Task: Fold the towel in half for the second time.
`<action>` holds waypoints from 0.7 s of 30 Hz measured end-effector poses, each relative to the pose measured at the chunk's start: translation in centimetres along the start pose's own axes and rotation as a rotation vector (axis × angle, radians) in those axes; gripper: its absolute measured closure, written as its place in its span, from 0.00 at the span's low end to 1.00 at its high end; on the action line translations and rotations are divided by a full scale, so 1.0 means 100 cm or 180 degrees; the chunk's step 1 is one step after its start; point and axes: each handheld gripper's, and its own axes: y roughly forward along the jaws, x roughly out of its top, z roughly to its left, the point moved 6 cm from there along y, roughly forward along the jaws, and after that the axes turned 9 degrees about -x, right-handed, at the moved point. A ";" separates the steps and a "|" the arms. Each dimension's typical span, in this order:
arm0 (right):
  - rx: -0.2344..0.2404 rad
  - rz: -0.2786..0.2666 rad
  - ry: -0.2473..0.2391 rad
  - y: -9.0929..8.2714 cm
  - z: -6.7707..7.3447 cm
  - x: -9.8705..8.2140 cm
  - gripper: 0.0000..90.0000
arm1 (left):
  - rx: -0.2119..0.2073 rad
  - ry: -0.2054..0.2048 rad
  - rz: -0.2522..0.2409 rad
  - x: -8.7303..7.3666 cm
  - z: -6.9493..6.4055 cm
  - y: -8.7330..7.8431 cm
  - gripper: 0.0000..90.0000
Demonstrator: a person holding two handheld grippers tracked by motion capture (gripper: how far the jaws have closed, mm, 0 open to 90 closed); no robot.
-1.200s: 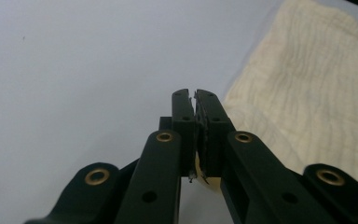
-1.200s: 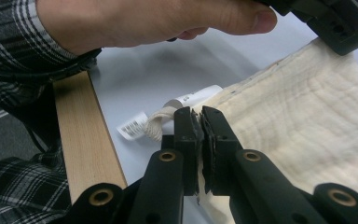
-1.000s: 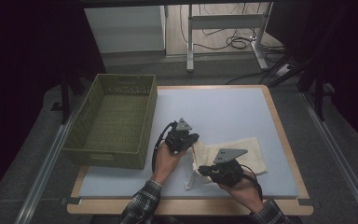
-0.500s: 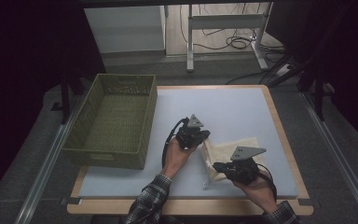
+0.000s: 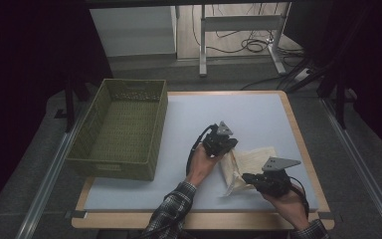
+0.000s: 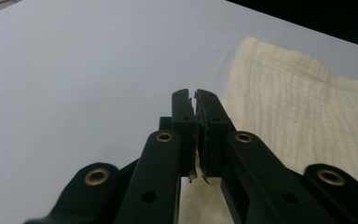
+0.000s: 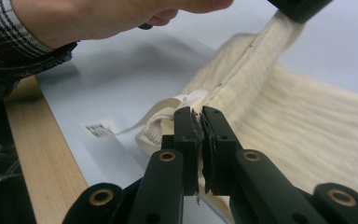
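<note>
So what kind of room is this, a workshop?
Probably a lab set up for recording: a single table in a dark room, loose cables on the floor behind, and a person working a cloth with hand-held grippers.

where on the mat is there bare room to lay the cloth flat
The far stretch of the mat beyond the cloth is bare, and so is the near left strip below the basket. The near right corner is crowded: both tongs, left and right, hold the cloth there.
</note>
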 end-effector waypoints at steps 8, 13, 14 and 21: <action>-0.0113 -0.0024 0.0154 -0.014 -0.017 -0.014 0.95 | -0.0087 0.0093 0.0001 0.011 -0.008 0.019 0.97; -0.0177 -0.0031 0.0210 -0.023 -0.027 -0.020 0.95 | -0.0125 0.0153 -0.0017 0.022 -0.014 0.031 0.96; -0.0182 -0.0041 0.0230 -0.024 -0.029 -0.021 0.95 | -0.0134 0.0183 -0.0005 0.024 -0.015 0.033 0.96; -0.0269 -0.0051 0.0287 -0.035 -0.040 -0.026 0.95 | -0.0178 0.0235 -0.0043 0.037 -0.021 0.049 0.96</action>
